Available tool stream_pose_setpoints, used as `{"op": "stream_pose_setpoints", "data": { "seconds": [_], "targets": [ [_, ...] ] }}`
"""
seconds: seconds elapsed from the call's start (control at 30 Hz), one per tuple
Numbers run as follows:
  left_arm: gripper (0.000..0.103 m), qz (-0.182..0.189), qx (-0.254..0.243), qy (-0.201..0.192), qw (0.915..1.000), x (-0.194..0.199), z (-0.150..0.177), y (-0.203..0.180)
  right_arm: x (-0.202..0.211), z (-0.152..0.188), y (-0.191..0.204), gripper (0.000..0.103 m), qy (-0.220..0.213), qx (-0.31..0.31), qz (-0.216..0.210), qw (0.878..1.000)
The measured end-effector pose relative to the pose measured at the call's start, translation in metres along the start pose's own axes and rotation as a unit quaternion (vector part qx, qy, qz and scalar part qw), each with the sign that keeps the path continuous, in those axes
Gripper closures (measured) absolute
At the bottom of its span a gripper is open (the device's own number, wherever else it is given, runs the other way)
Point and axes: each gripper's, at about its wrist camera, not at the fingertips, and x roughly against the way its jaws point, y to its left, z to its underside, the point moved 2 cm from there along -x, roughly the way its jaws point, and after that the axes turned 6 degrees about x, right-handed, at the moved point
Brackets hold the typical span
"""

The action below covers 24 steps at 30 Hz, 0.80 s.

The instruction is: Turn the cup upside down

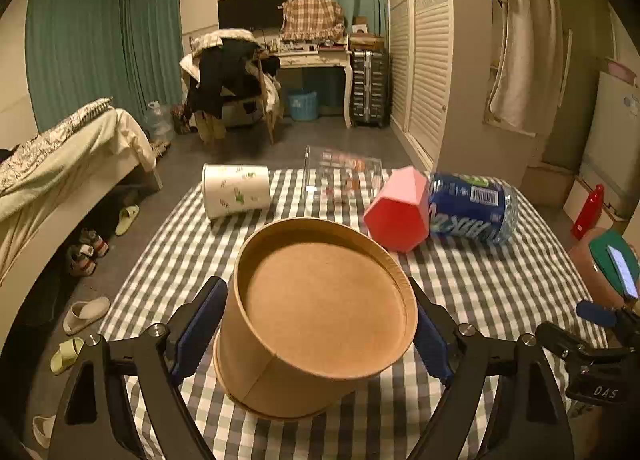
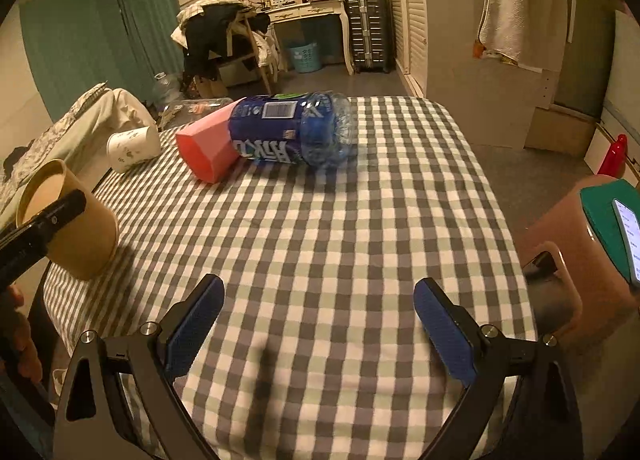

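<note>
A brown paper cup (image 1: 316,316) sits upside down between the fingers of my left gripper (image 1: 318,326), its flat base up and tilted toward the camera. Both blue pads press its sides; its wide rim is down near the checked tablecloth (image 1: 480,284). In the right wrist view the same cup (image 2: 76,228) is at the far left, with a left gripper finger (image 2: 56,216) across it. My right gripper (image 2: 318,326) is open and empty over the cloth.
Lying on the table's far side: a white printed cup (image 1: 236,190), a clear glass (image 1: 340,176), a pink hexagonal cup (image 1: 398,208) and a blue-labelled bottle (image 1: 474,208). A pink stool with a phone (image 2: 616,228) stands at the right. A bed is on the left.
</note>
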Motion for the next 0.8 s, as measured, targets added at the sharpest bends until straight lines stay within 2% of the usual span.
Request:
{"op": "stream_pose_setpoints", "data": {
  "seconds": [0.1,0.27,0.37,0.67,0.8],
  "targets": [
    [0.016,0.015,0.016,0.010,0.9997,-0.002,0.006,0.001,0.003,0.000,0.005,0.007,-0.002,0.007,0.000,1.000],
    [0.016,0.040,0.013,-0.006,0.9991,0.002,0.010,-0.008,0.006,0.000,0.011,0.007,-0.001,0.012,0.006,1.000],
    [0.016,0.049,0.012,0.004,0.9987,-0.001,0.016,-0.010,0.008,0.000,0.014,0.007,-0.002,0.015,0.009,1.000],
    [0.021,0.049,0.010,0.025,0.9985,-0.008,0.033,0.006,0.013,-0.002,0.028,0.007,-0.005,0.030,0.020,0.999],
    [0.021,0.056,0.015,0.022,0.9981,-0.005,0.034,0.012,0.015,-0.002,0.035,0.007,-0.006,0.037,0.024,0.999]
  ]
}}
